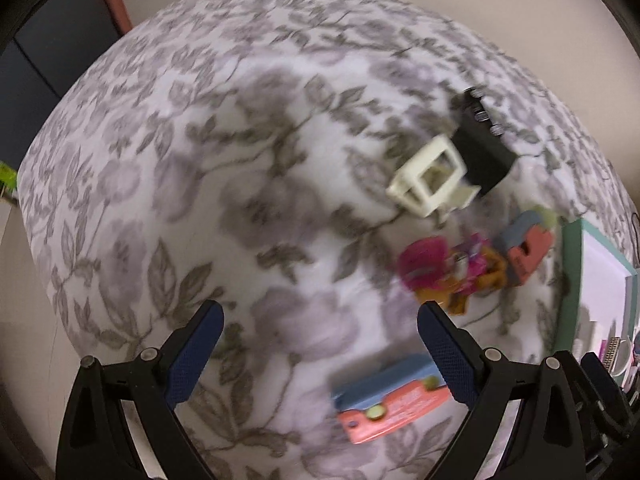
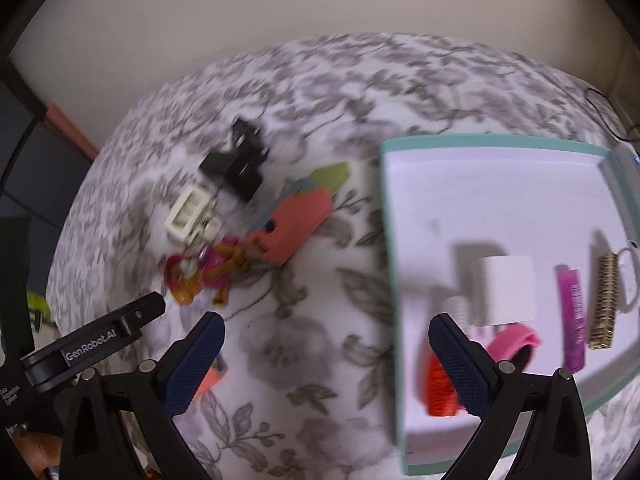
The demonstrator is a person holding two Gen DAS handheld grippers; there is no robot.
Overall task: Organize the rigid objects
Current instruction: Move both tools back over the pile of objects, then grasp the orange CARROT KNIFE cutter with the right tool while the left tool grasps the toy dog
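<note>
My left gripper (image 1: 320, 344) is open and empty above the floral cloth; a coral and blue toy piece (image 1: 394, 400) lies just under its right finger. Farther off lie a cream frame piece (image 1: 430, 178), a black block (image 1: 482, 144), a pink and orange toy cluster (image 1: 444, 268) and a second coral and blue piece (image 1: 524, 246). My right gripper (image 2: 326, 350) is open and empty at the left edge of a white tray with a teal rim (image 2: 386, 216). The tray holds a white cube (image 2: 508, 288), a pink ring (image 2: 516, 342), an orange-red object (image 2: 438, 388), a purple tube (image 2: 574, 316) and a gold bar (image 2: 606, 300).
The same loose toys show in the right wrist view: the cream frame (image 2: 188, 210), the black block (image 2: 240, 164), the coral piece (image 2: 292, 220), the pink and orange cluster (image 2: 204, 276). The left gripper's arm (image 2: 100, 340) reaches in at lower left. A wall stands behind the table.
</note>
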